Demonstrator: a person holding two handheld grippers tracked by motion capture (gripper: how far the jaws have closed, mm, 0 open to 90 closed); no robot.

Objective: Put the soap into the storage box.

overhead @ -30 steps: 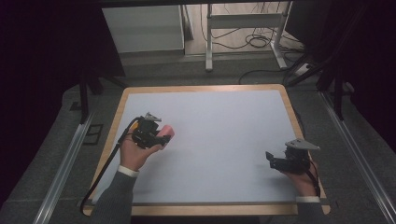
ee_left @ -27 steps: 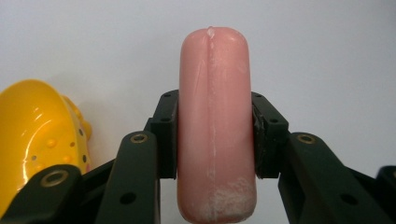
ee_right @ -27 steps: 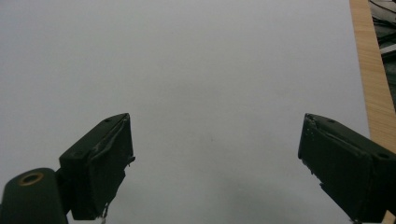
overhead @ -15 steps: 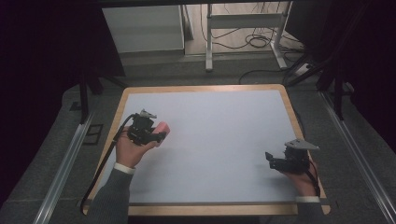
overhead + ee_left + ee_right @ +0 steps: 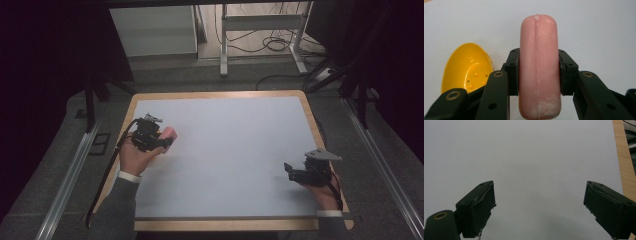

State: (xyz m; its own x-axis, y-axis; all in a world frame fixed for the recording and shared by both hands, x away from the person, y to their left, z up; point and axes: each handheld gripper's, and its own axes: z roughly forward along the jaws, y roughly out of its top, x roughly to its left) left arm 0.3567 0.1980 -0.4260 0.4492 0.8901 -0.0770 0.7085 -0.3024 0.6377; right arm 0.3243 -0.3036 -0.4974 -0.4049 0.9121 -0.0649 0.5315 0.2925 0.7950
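A pink sausage-shaped thing point(image 5: 537, 45) stands upright between the jaws of my left gripper point(image 5: 539, 65), whose pads press on both its sides. From above, the left gripper point(image 5: 166, 138) is over the left part of the white table top point(image 5: 235, 135), and the pink thing point(image 5: 171, 132) sticks out past it. Just left of the jaws lies a yellow, bowl-shaped plastic piece point(image 5: 466, 67). At the front right my right gripper point(image 5: 289, 170) rests low, and the right gripper point(image 5: 539, 202) has its jaws wide apart over bare white surface.
The white top has a wooden border point(image 5: 220, 94). Metal rails point(image 5: 70, 175) run along both sides on the grey floor. Beyond the far edge are table legs point(image 5: 224, 45) and cables point(image 5: 272, 45).
My left hand has shifted a little to the left and away from me, still holding the pink thing. The right hand has stayed put.
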